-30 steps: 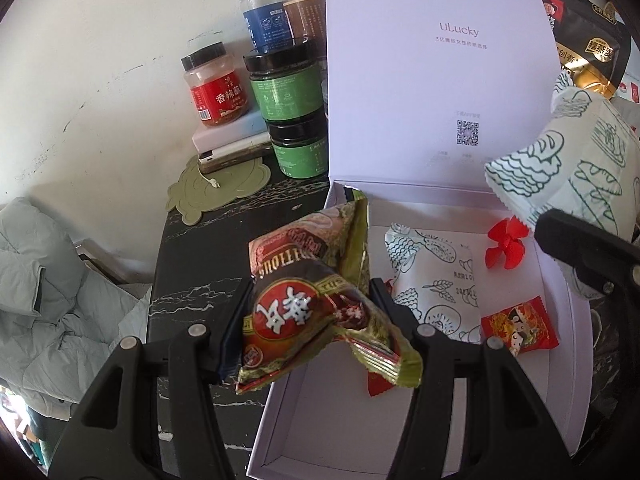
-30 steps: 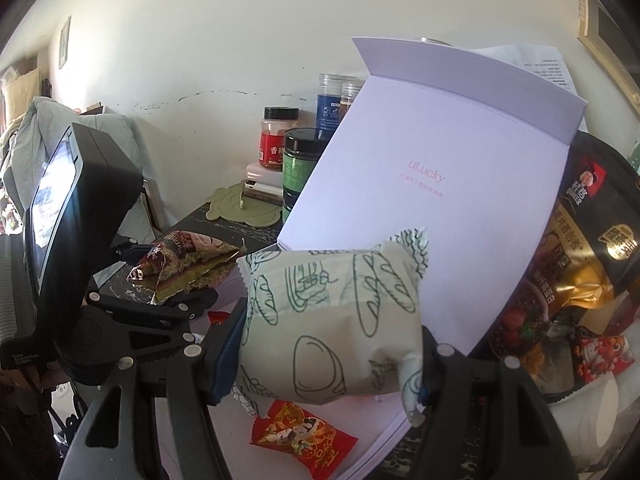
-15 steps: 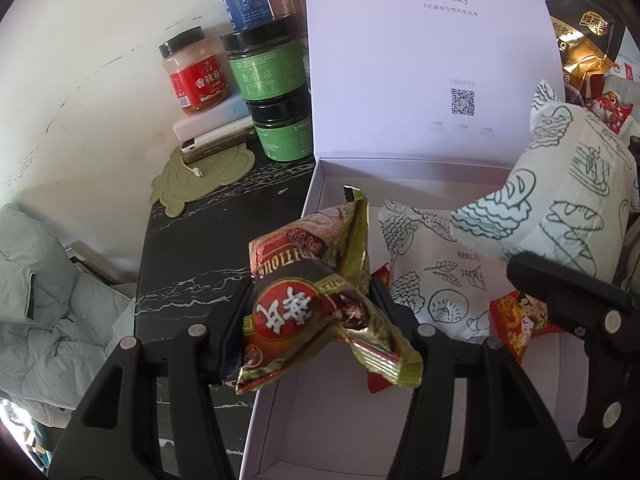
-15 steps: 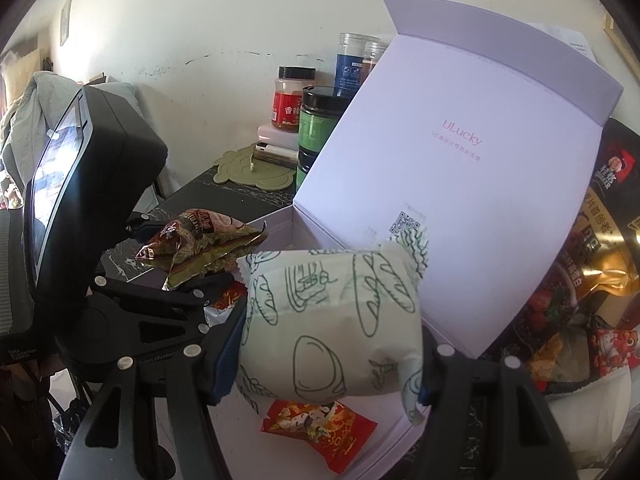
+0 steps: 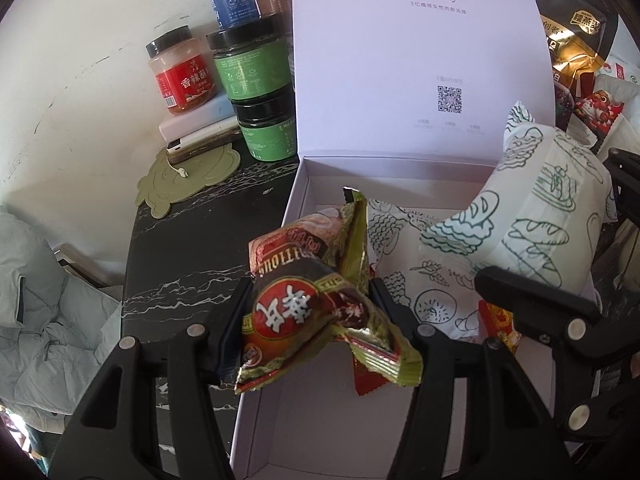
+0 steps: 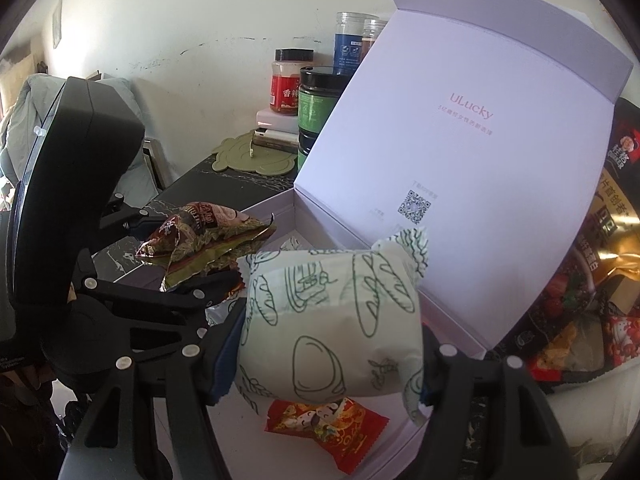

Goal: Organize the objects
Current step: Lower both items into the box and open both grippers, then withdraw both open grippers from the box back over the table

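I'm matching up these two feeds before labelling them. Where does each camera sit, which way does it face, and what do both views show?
Left wrist: sits on the left claw, looks down past its fingers and the red-and-gold snack packet they grip into the open lilac box; the right claw shows at right.
Right wrist: sits on the right claw, looks down past the white bread packet it grips, at the box lid; the left claw shows at left.
Shared: box, both packets, green-label jars.
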Demonstrator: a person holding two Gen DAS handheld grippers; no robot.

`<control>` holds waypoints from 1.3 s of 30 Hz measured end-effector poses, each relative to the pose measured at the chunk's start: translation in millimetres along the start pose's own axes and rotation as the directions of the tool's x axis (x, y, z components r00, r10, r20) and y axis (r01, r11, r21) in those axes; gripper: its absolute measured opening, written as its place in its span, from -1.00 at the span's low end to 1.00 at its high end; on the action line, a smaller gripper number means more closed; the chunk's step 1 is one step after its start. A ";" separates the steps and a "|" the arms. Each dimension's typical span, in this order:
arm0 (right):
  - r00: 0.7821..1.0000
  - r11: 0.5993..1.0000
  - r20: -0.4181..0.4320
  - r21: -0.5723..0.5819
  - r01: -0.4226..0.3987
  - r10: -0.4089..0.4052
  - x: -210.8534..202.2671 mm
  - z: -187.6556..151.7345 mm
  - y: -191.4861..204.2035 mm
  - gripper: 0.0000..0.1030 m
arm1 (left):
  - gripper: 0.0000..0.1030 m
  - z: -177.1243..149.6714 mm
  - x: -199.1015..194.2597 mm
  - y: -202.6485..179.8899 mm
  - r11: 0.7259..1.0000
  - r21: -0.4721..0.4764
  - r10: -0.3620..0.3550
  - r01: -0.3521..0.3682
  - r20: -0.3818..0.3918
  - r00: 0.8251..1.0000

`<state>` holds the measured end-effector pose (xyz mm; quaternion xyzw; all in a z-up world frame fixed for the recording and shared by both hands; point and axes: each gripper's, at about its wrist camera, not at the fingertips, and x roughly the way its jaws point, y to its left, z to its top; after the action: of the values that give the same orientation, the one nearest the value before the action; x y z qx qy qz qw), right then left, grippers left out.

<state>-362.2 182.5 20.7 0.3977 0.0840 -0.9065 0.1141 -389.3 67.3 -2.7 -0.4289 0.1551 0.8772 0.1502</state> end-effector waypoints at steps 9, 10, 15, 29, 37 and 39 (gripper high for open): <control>0.999 0.999 0.016 0.001 0.043 -0.043 -6.0 1.1 -1.6 0.35 | 0.30 0.7 -2.7 -5.1 1.000 0.019 0.016 -0.017 0.012 1.000; 0.999 0.999 0.019 -0.001 0.049 -0.049 -7.6 1.3 -1.2 0.35 | 0.33 0.8 -3.5 -5.1 1.000 0.018 0.023 -0.024 0.014 1.000; 0.996 0.997 0.041 -0.008 0.075 -0.074 -19.5 2.8 0.1 0.35 | 0.47 1.8 -8.9 -5.7 1.000 0.013 0.022 -0.022 0.029 0.999; 0.988 0.994 0.112 0.031 0.100 -0.103 -59.5 7.0 -3.2 0.43 | 0.50 4.0 -40.4 -1.2 1.000 -0.012 0.017 -0.016 0.075 0.997; 0.982 0.994 0.153 0.045 0.101 -0.106 -79.8 8.4 -3.7 0.44 | 0.56 5.5 -67.0 3.1 0.999 -0.020 0.051 -0.049 0.134 0.990; 0.982 0.994 0.158 0.048 0.099 -0.106 -83.4 8.1 -3.7 0.44 | 0.57 6.0 -70.9 4.0 0.998 -0.026 0.058 -0.055 0.135 0.989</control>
<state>-314.0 195.8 88.1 0.3209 0.0767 -0.9417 0.0658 -353.5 56.8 58.0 -0.3654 0.1469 0.9099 0.1308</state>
